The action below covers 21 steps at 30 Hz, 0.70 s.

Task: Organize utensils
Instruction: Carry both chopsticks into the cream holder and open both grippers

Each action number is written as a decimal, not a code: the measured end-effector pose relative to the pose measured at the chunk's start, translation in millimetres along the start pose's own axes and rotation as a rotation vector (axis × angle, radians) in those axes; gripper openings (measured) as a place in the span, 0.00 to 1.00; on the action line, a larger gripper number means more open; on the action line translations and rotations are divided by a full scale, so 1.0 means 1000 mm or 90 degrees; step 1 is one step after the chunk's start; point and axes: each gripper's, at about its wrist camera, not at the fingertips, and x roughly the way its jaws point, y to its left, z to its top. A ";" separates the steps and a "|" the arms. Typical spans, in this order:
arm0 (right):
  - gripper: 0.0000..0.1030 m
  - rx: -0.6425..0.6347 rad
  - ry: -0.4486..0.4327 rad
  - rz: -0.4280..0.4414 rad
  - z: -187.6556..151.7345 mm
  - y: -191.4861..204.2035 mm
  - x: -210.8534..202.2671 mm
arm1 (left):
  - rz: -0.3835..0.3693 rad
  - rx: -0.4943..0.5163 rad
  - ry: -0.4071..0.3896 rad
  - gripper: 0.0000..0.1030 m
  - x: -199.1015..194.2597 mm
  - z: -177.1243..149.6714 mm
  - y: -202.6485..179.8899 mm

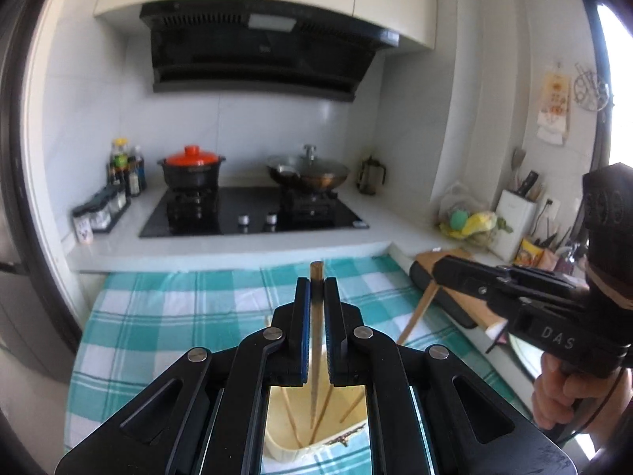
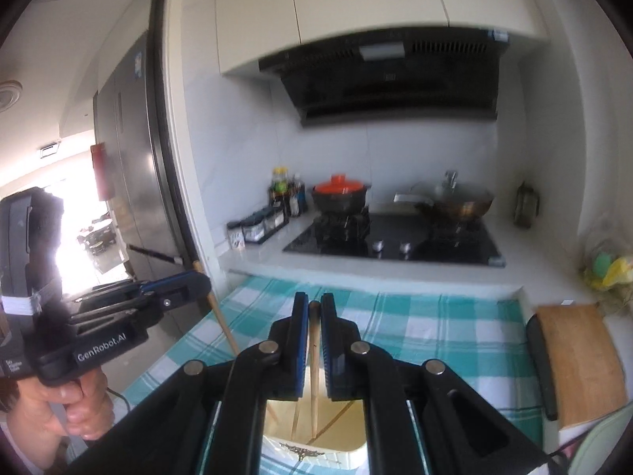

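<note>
Left wrist view: my left claw (image 1: 316,293) pinches a brown wooden chopstick (image 1: 316,277) above the cream container's rim (image 1: 277,447); my right claw (image 2: 314,308) clamps another wooden chopstick (image 2: 313,340), teal checked cloth (image 1: 178,308) open at frame's left.

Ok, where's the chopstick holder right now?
The cream chopstick holder sits on the checked cloth, directly below both claws, the left claw and the right claw, at the bottom centre of each wrist view.

left hand-held gripper (image 1: 316,289) jaws clamped tight, pointing forward; right hand-held gripper (image 2: 314,308) likewise clamped, alongside.
</note>
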 end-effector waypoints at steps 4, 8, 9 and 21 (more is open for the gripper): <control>0.06 0.052 0.082 0.030 -0.018 -0.024 0.056 | -0.008 -0.023 0.060 0.04 0.038 -0.016 0.008; 0.06 0.106 0.162 0.043 -0.040 -0.048 0.107 | -0.003 -0.045 0.111 0.04 0.070 -0.030 0.016; 0.06 0.113 0.176 0.039 -0.045 -0.053 0.117 | 0.001 -0.046 0.120 0.04 0.076 -0.033 0.016; 0.46 0.096 0.166 -0.025 -0.030 -0.062 0.124 | 0.045 -0.043 0.125 0.64 0.065 -0.035 0.024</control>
